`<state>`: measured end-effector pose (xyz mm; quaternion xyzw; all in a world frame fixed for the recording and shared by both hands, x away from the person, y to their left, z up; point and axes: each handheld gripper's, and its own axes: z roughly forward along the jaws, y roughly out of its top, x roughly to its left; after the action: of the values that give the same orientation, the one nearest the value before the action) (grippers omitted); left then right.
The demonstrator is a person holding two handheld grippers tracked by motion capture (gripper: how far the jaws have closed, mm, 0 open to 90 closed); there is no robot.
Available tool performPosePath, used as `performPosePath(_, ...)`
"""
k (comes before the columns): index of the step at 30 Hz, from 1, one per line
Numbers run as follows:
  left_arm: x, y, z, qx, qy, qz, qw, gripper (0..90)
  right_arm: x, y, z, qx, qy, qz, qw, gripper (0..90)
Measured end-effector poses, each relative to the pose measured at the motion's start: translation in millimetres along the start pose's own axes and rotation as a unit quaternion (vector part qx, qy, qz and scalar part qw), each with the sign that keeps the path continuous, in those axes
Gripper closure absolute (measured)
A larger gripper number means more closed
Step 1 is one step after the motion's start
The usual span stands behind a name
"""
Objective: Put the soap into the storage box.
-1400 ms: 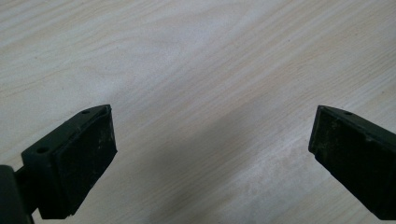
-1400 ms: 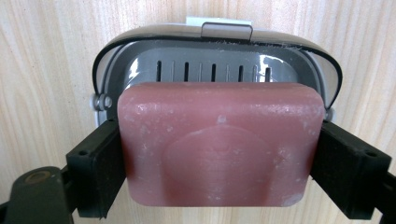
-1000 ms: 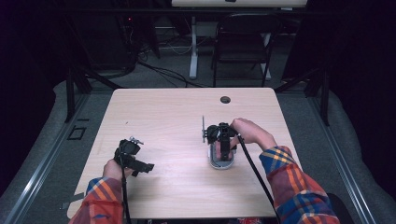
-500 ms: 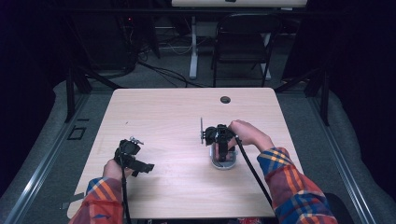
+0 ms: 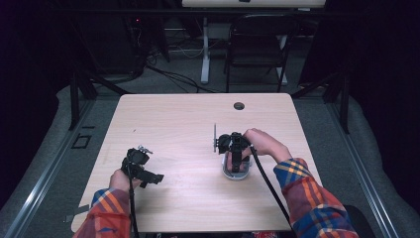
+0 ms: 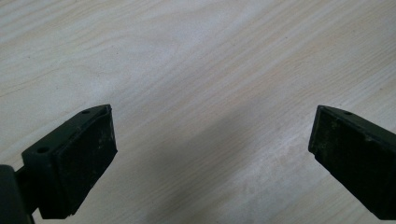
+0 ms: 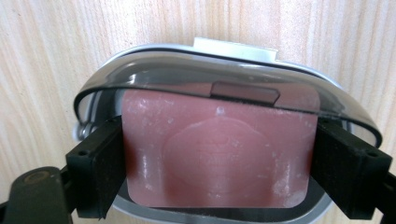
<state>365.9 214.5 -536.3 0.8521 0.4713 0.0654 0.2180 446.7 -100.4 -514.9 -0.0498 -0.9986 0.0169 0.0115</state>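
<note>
Right gripper [image 7: 219,163] clamping a pink bar of soap [image 7: 219,151] by its two short sides, one black jaw pressing flat against each end, jaws standing as far apart as the bar is wide. Soap sitting between the jaws inside an oval soap case [image 7: 116,205] with a pale rim, the rim curving around and under the bar just outside both jaws. Clear hinged lid [image 7: 224,77] of the case arching just beyond the jaw tips, tilting up over the far edge of the bar, with a small flat tab sticking out past it onto the wood. In the high view, right gripper [image 5: 235,158] pointing down into the case [image 5: 236,172], right hand [image 5: 262,143] gripping just behind it, cable trailing back along a plaid sleeve [image 5: 307,193].

Left gripper [image 6: 210,154] standing wide open, jaws well apart, gripping nothing and touching nothing between them, bare pale wood of the worktop [image 6: 201,70] lying ahead of and between the jaw tips. In the high view, left gripper [image 5: 140,166] hovering low over the worktop [image 5: 173,124], well apart from the case, left hand [image 5: 121,179] holding it from behind. Small dark round hole [image 5: 239,105] sitting in the worktop far beyond the right gripper, near the far edge.
</note>
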Motion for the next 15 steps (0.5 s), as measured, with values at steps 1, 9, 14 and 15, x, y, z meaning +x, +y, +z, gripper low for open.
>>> performPosePath(1,0.0,0.0,0.0,0.0,0.0,0.0,1.0,0.7,0.0,0.0,0.0,0.0,0.0,0.0,1.0,12.7)
performPosePath(9,-0.4,0.4,0.3,0.001,-0.001,0.0,1.0,0.8,1.6,-5.1,-3.6,-0.011,0.002,0.008,0.9999,12.0)
performPosePath(14,-0.8,0.5,0.7,0.001,-0.002,0.0,1.0,0.8,3.1,-11.4,-11.6,-0.023,0.004,0.012,0.9996,8.8)
performPosePath(15,-0.8,0.4,0.7,0.001,-0.001,0.001,1.0,0.8,3.3,-12.3,-12.8,-0.025,0.004,0.012,0.9996,8.1)
